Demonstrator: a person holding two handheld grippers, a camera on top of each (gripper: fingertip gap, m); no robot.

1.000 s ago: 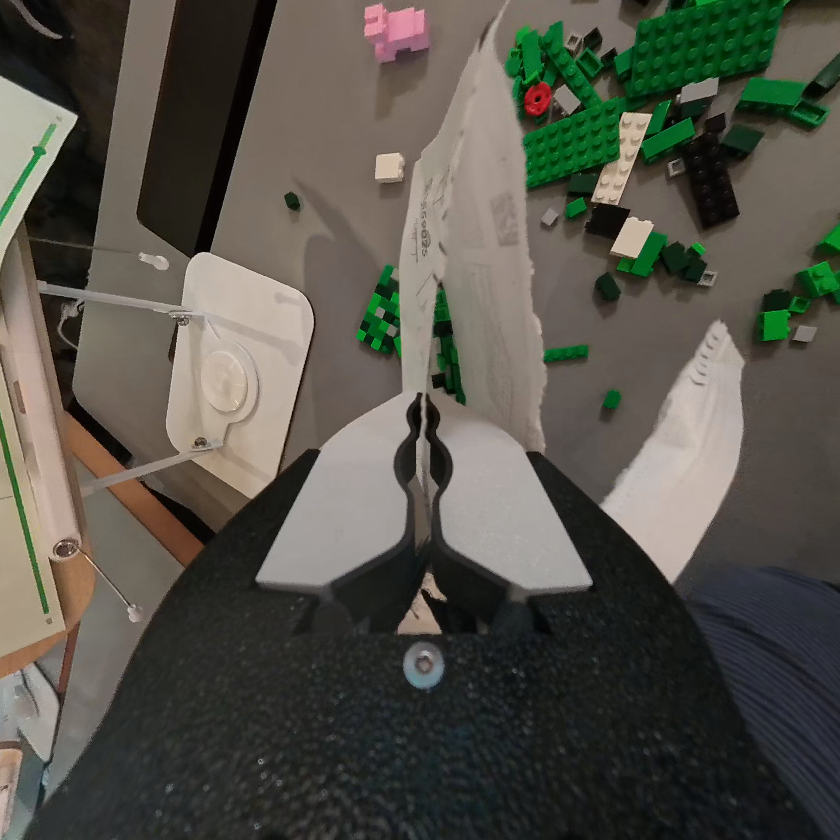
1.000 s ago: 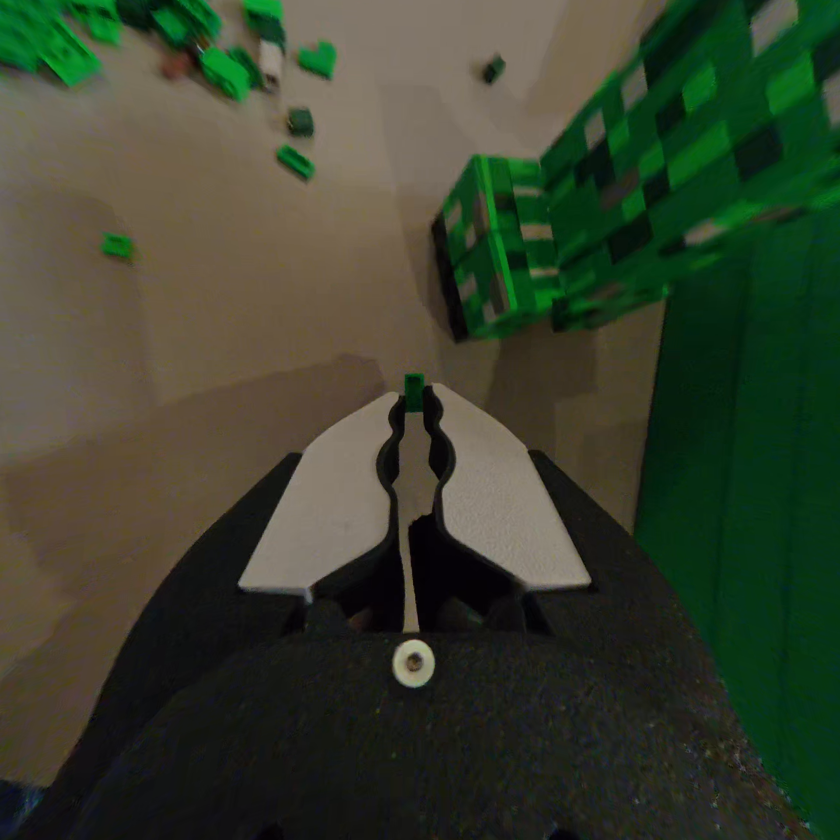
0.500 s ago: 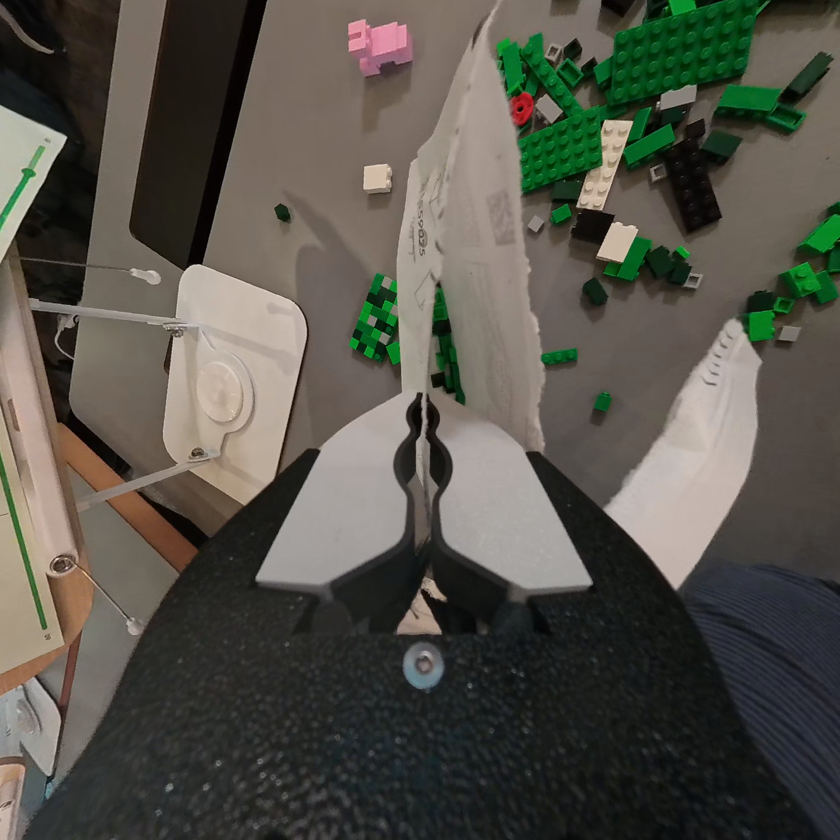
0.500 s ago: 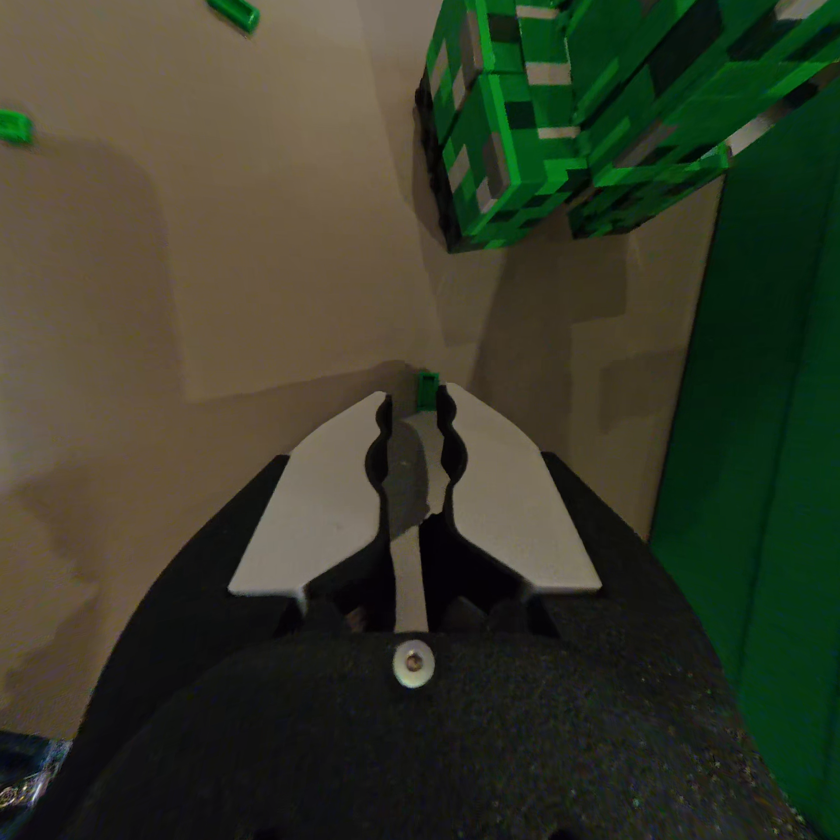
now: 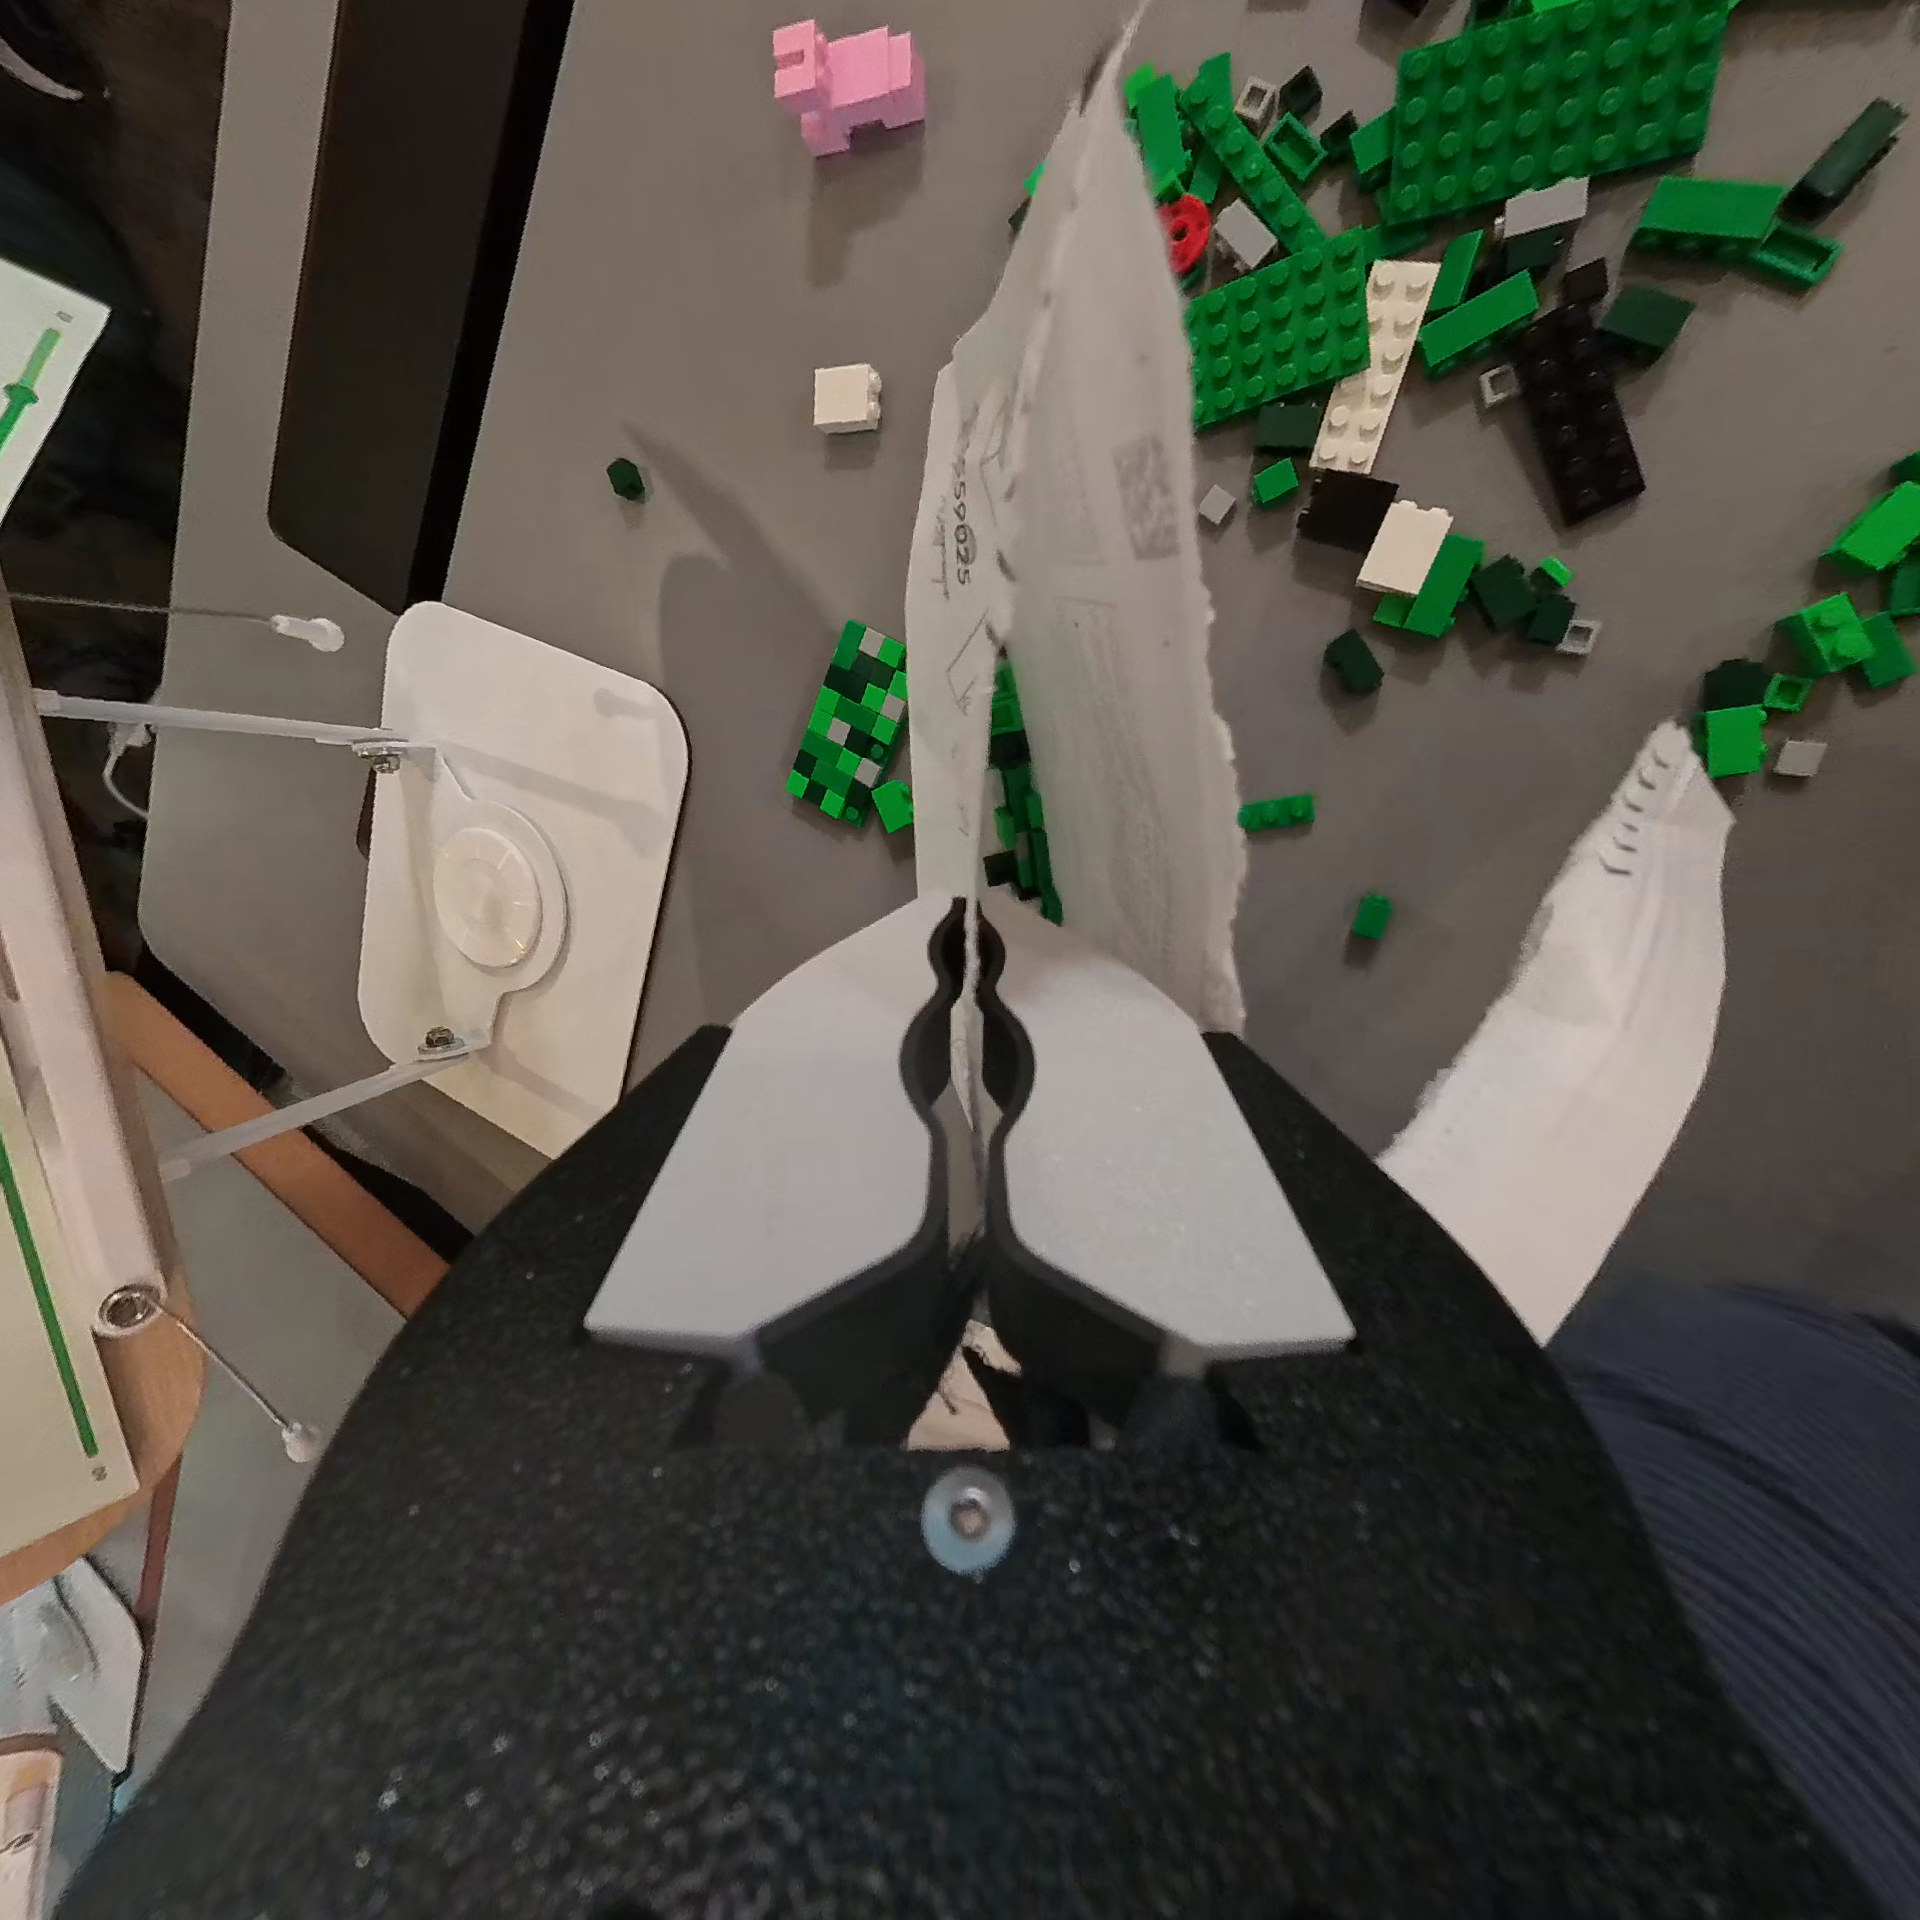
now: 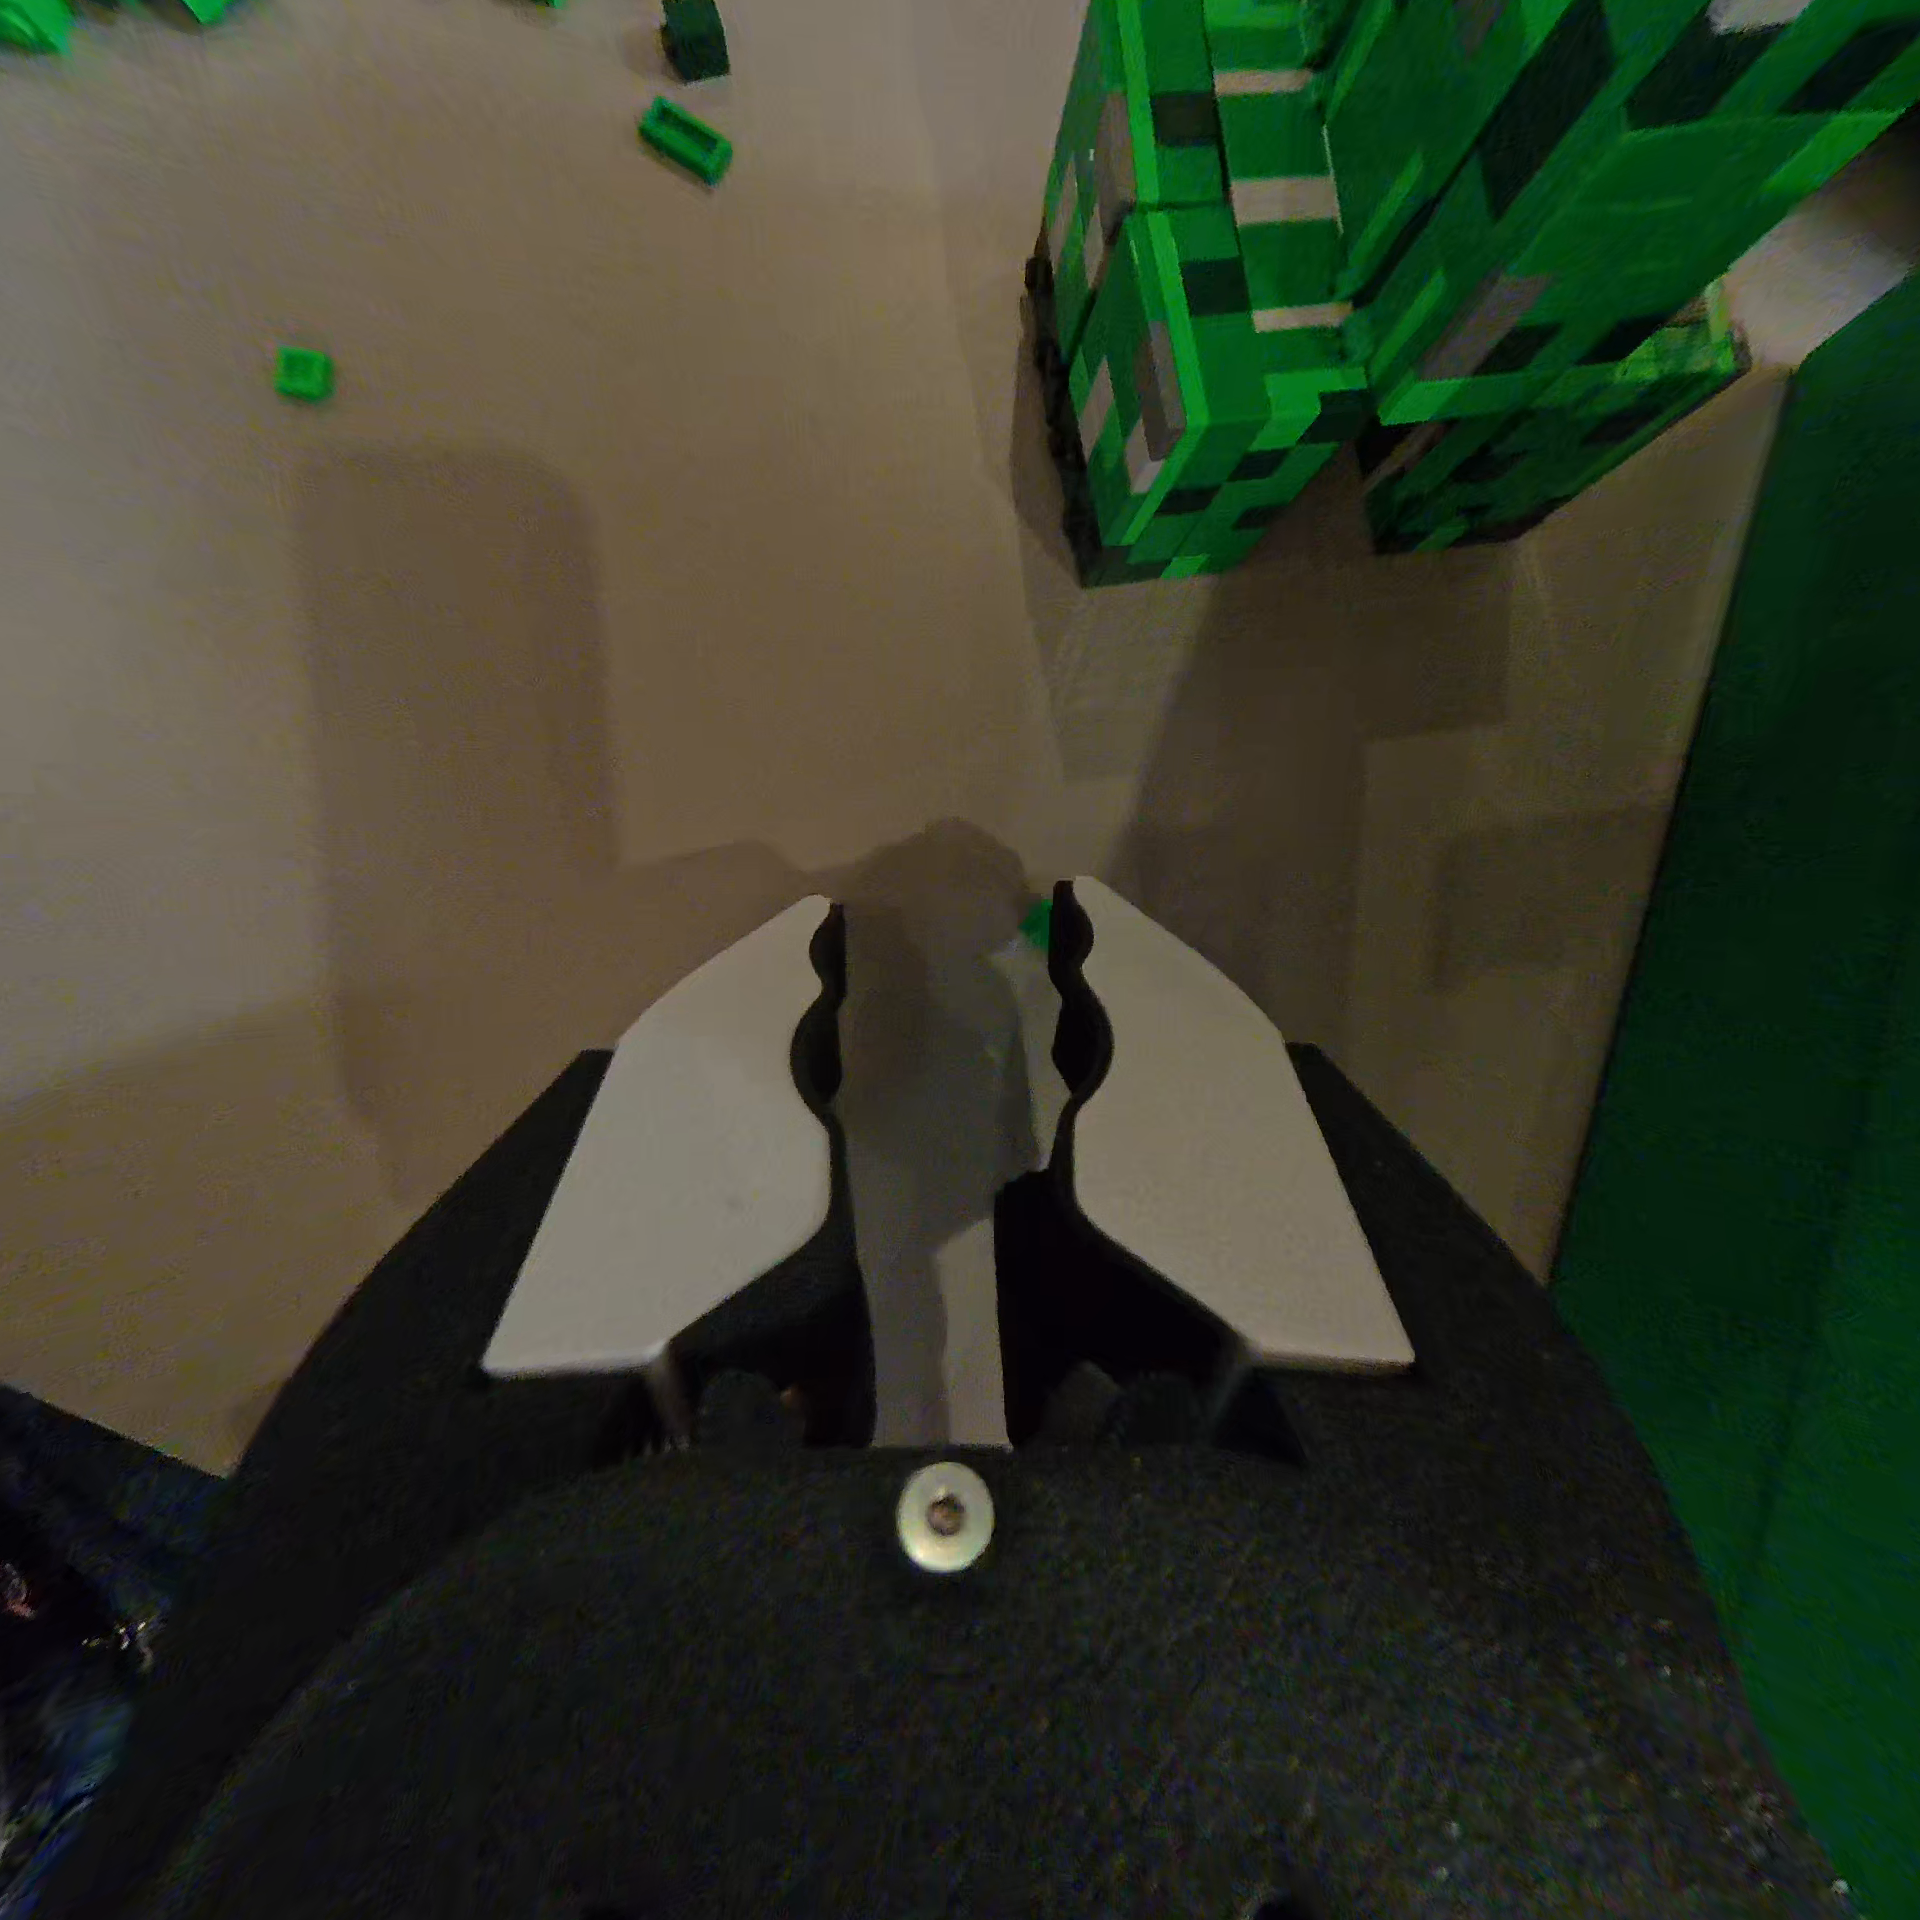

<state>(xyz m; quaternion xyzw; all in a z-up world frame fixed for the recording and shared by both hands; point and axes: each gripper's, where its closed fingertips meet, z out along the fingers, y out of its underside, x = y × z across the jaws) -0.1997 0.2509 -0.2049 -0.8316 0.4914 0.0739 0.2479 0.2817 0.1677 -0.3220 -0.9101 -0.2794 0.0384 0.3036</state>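
The left gripper [image 5: 975, 925] is clamped on a torn paper bag [image 5: 1081, 582] held above the grey table [image 5: 727, 312], over loose bricks [image 5: 1455, 260]. The right gripper [image 6: 945, 904] stands apart, a small green piece [image 6: 1036, 923] against its right finger, near a green model [image 6: 1299, 291].
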